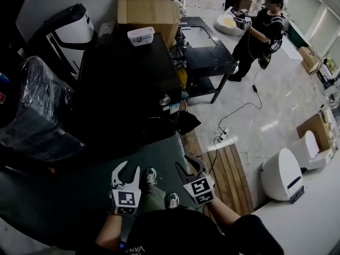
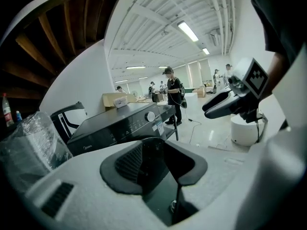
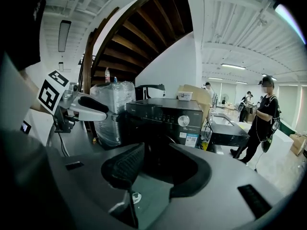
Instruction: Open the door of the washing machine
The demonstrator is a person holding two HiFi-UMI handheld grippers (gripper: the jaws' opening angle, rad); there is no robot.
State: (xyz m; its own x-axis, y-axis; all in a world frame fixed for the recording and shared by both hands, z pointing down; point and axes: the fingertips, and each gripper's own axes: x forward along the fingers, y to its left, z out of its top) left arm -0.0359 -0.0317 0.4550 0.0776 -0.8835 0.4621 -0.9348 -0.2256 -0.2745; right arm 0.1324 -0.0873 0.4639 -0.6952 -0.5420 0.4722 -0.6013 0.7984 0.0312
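Note:
The black front-loading washing machine [image 1: 133,84] stands ahead of me, with a silver knob [image 1: 165,99] at its front right corner. Its door on the front face is in deep shadow and hard to make out. My left gripper [image 1: 126,174] and right gripper [image 1: 190,169] hang side by side short of the machine, both open and holding nothing. In the left gripper view the machine [image 2: 120,126] lies beyond the parted jaws [image 2: 153,166], and the right gripper [image 2: 225,104] shows at the right. The right gripper view has the machine [image 3: 163,116] past its own jaws [image 3: 156,169].
A small white box [image 1: 141,35] sits on the washer's top. Cardboard boxes [image 1: 147,12] stand behind it, a black table [image 1: 204,52] to its right, a plastic-wrapped bundle [image 1: 37,110] to its left. A person [image 1: 260,31] stands far right. Wooden slats [image 1: 228,169] and a white appliance [image 1: 281,174] lie right.

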